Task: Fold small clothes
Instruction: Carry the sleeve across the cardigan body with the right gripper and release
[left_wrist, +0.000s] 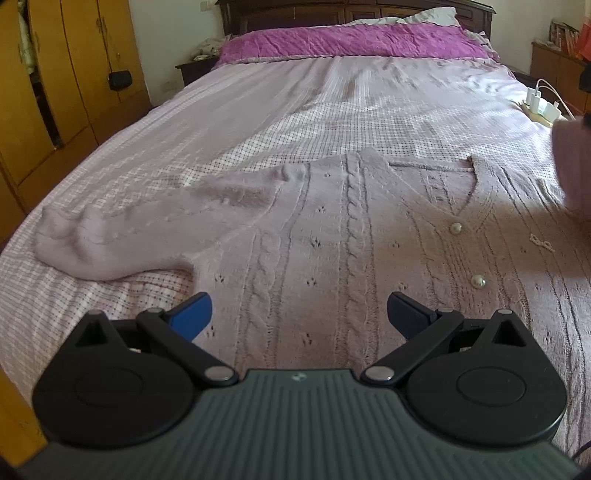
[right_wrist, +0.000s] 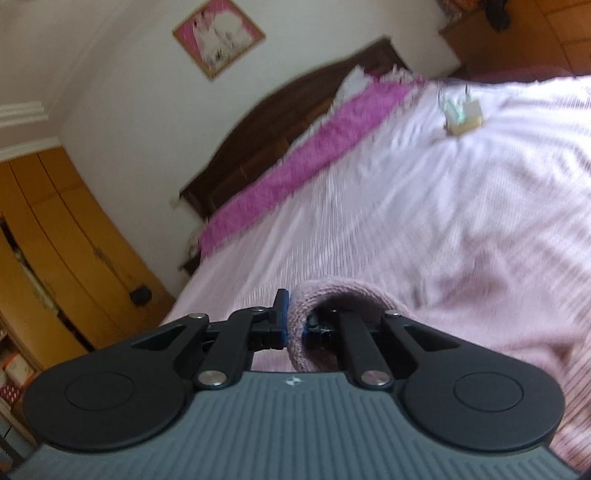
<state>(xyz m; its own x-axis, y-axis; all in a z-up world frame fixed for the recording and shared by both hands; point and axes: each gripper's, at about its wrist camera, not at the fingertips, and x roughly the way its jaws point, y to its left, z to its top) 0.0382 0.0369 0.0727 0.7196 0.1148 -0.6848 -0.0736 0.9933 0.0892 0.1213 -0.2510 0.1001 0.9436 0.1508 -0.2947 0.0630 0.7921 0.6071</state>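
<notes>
Sleeve fold under way

Cardigan of pale lilac cable knit with pearl buttons (left_wrist: 332, 229) lies flat on the checked bedspread (left_wrist: 258, 118). Right gripper (right_wrist: 293, 325) is clamped on 1 ribbed cuff (right_wrist: 306, 332), lifted. Left gripper (left_wrist: 299, 314) hovers with jaws spread, empty. Next, probably, lay that sleeve across the chest.

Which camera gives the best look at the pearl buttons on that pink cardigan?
The left wrist view: two pearl buttons show sharply down the front of the cardigan, spread flat on the bed. The right wrist view is blurred and shows no buttons, only a cuff.
</notes>
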